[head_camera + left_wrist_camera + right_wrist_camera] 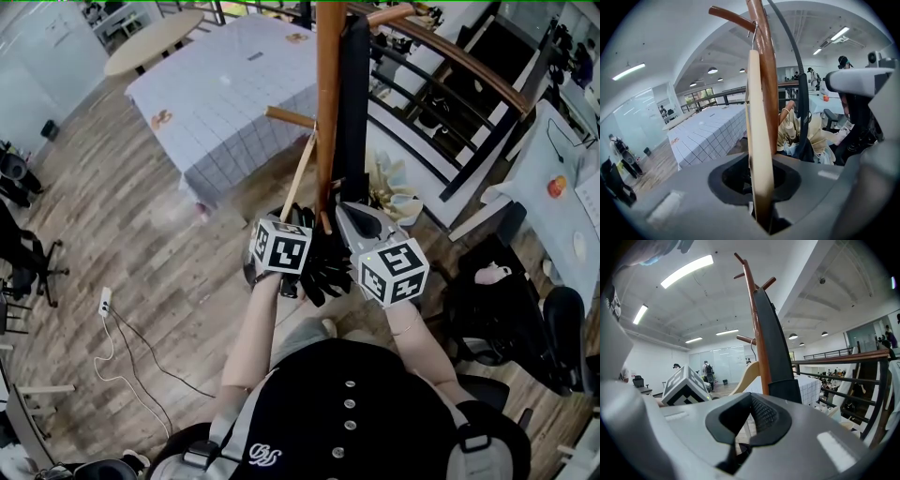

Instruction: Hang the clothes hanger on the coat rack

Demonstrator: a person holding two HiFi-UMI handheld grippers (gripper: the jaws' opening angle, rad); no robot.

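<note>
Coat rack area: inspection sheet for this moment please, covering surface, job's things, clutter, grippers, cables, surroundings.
Surface: wood-plank floor.
Job's things: pale wooden hanger, its metal hook apparently over a peg of the coat rack.
Clutter: dark long item hung on the rack; folded umbrellas at its base.
Grippers: left hand-held gripper shut on the hanger; right hand-held gripper open, nothing between its jaws.
Cables: white power strip with cord on the floor.
Surroundings: table with checked cloth, railing, office chairs.
</note>
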